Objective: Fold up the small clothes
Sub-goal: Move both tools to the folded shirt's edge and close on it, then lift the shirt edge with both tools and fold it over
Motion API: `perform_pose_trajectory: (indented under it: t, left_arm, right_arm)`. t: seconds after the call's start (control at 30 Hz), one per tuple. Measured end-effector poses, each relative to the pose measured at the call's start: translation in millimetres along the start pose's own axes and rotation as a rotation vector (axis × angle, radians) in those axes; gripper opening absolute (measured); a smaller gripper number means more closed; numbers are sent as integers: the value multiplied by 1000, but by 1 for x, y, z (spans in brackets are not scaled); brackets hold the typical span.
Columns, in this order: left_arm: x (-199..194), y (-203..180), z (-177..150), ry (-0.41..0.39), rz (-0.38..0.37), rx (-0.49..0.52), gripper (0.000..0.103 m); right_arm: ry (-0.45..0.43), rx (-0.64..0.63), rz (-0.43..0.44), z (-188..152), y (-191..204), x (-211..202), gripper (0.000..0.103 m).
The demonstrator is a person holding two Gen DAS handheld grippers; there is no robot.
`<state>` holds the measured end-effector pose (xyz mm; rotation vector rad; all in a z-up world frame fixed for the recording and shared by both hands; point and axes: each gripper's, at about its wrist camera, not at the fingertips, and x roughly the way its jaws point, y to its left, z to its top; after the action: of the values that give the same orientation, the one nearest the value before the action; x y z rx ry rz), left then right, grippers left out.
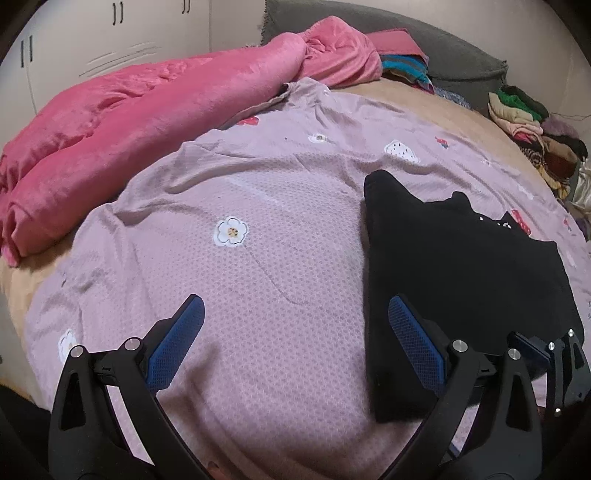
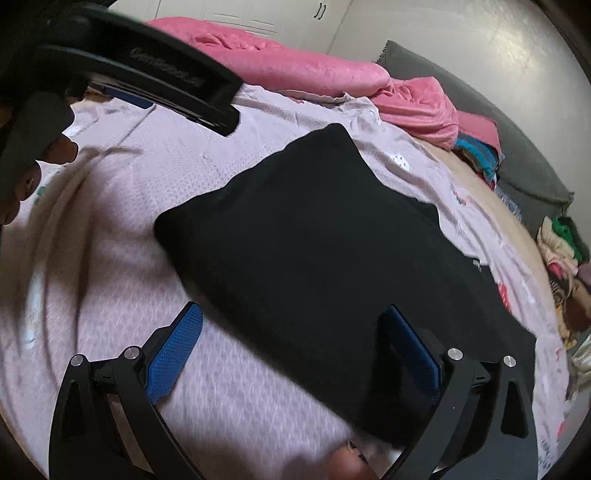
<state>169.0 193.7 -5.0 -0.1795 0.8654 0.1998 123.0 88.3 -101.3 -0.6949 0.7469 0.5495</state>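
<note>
On my far left a pink blanket (image 1: 122,122) lies bunched along the edge of the bed, against the white cupboards (image 1: 110,33). In front of it a mauve sheet (image 1: 240,266) with little flower prints is spread across the bed, and my left gripper (image 1: 295,321) hangs over a bare stretch of it, its two blue-padded fingers spread wide with nothing between them. The left pad sits above plain sheet; the right pad overlaps the near left edge of the black garment (image 1: 461,266), though I cannot tell whether it touches the cloth. That garment lies flat on the sheet, right of centre, folded into a roughly rectangular block with a narrower flap at its far end. Just right of it, low in the left wrist view, part of my other tool shows. My right gripper (image 2: 291,343) hovers at the garment's near edge, fingers equally wide apart and holding nothing; the left pad is over the sheet and the right pad over the black fabric. In the right wrist view my left gripper crosses the upper left corner above the sheet. Further right, a grey headboard (image 2: 517,155) runs behind the bed, and a heap of mixed clothes (image 1: 532,125) sits at the far right edge, well apart from the black garment.
</note>
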Motion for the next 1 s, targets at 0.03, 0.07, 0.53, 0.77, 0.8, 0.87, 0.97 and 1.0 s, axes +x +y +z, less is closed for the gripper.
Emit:
perform_pose_trajectory:
  t: [0.03,0.07,0.53,0.77,0.8,0.87,0.97,1.0]
  left_arm:
    - [2,0,2,8,-13,-6,93]
    - [5,0,3,13,-20,-12,93]
    - [50,-26,43,128,-177,-50,93]
    - [75,-43,50,218,-281,-126,93]
    - [77,-45,50,224,-290,-129,93]
    - [79,-51,51,227,-306,-137,93]
    - [73,-65,50,216,-352,-133,80]
    - [70,-71,51,210,-369,-128,74]
  right_arm:
    - [1,-9,-14,3,1,4,98]
    - [2,-13,-19,6,1,8,98]
    - [-128,-14,-55,17,-11,5,26]
    - [-198,62,-30,7,-37,-18,20]
    - [-207,75,-25,5,-41,-21,20]
    - [-222,100,-16,2,-47,-28,20]
    - [-246,131,-17,-3,-57,-37,19]
    - [-253,144,-17,-5,-61,-41,19]
